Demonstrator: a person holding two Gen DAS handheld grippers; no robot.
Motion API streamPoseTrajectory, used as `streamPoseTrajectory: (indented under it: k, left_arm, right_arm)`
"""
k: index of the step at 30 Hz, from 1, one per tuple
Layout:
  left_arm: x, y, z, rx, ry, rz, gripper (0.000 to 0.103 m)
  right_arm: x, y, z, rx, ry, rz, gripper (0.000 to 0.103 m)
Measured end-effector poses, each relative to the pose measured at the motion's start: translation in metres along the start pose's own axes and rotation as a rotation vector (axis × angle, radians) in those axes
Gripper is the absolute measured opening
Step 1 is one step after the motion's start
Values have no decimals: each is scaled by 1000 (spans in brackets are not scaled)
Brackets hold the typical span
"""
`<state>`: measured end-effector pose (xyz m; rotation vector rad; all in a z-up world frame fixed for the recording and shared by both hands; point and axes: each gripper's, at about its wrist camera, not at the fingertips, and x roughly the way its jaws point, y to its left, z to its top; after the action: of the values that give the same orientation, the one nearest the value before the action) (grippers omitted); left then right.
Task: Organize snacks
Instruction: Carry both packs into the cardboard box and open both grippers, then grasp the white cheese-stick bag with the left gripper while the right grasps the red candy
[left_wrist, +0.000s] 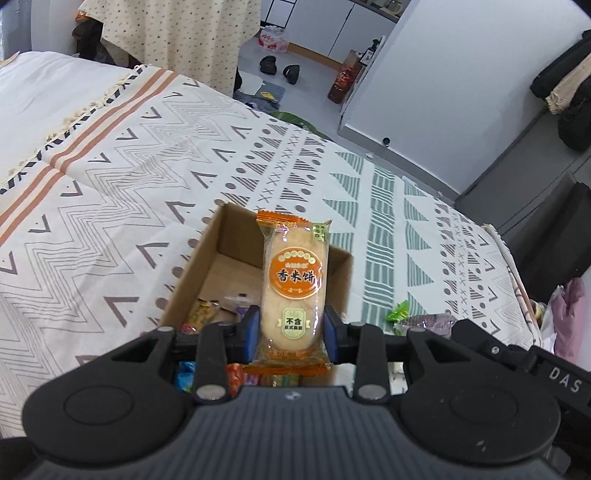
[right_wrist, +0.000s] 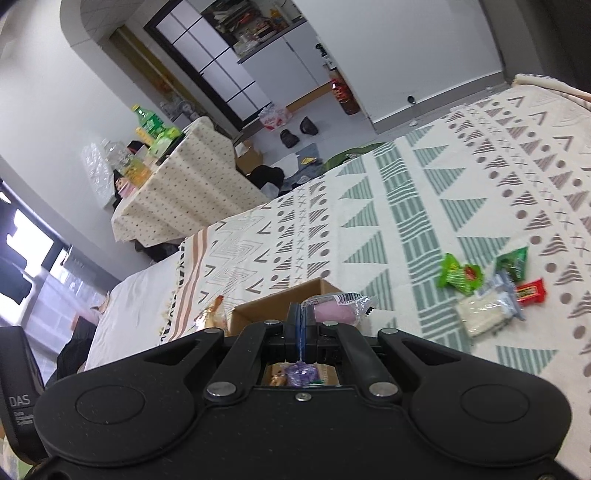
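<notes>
My left gripper (left_wrist: 291, 326) is shut on an orange rice cracker packet (left_wrist: 293, 280), which stands upright between the blue pads (left_wrist: 250, 328). Below it sits an open cardboard box (left_wrist: 207, 254) on the patterned bedspread, with several snack packets (left_wrist: 203, 314) inside. My right gripper (right_wrist: 301, 317) is shut, its pads pinching the clear wrapper edge of a pink snack packet (right_wrist: 334, 313) that sticks out to the right of the fingers. The same box (right_wrist: 273, 299) lies just beyond the right fingertips, its inside mostly hidden by the gripper.
Loose snacks lie on the bedspread (right_wrist: 424, 192) right of the box: green packets (right_wrist: 460, 275), a red bar (right_wrist: 530, 291), a white packet (right_wrist: 484, 314). The left view shows a green packet (left_wrist: 399, 312) and a purple one (left_wrist: 424, 323). A cloth-covered table (right_wrist: 177, 192) stands beyond the bed.
</notes>
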<state>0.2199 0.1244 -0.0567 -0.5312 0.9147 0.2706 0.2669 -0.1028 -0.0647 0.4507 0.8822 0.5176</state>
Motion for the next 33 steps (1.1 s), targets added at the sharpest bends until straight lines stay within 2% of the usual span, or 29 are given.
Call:
streamPoseTrajectory:
  k: [3,7,11,13,14,16,17,19,22,27,30,33]
  left_arm:
    - [6,8,6,-8,11,6,34]
    - [12,18,14,-18,27,54,39]
    - [8,25,20,-25,17,68,56]
    - [6,27,21,-19,10,84,63]
    - [4,28,22,-19,10,84,66]
    - [2,31,24,-27,11,84,70]
    - [1,31,24,-32,9,88,74]
    - [-3,31,24,-25,0,94,78]
    - [-7,28,22,-10,-3,99,85]
    - [-13,20,15,-6,-2,80,92]
    - [-16,15,10,-1,-1,62,94]
    - [-18,7,4,7,-4,61,95]
  right_arm:
    - [9,10,1,-9,20,3,0]
    - [18,23,1,-20,47,13,0]
    - [26,30,3,-12,81,34,1]
    - [29,32,4,-7,94,20,14]
    - [29,33,4,-9,87,4,17]
    - [24,33,6,-10,69,-2,35]
    - [21,32,7,-9,61,-2,37]
    - [13,29,8,-16,45,-20,50]
    - [1,21,9,-30,24,-59,63]
    - [-17,2,6,-48,11,-117,76]
    - [-27,-11,3,-48,11,-135,80]
    - [-34,-22,0,-46,7,-154,90]
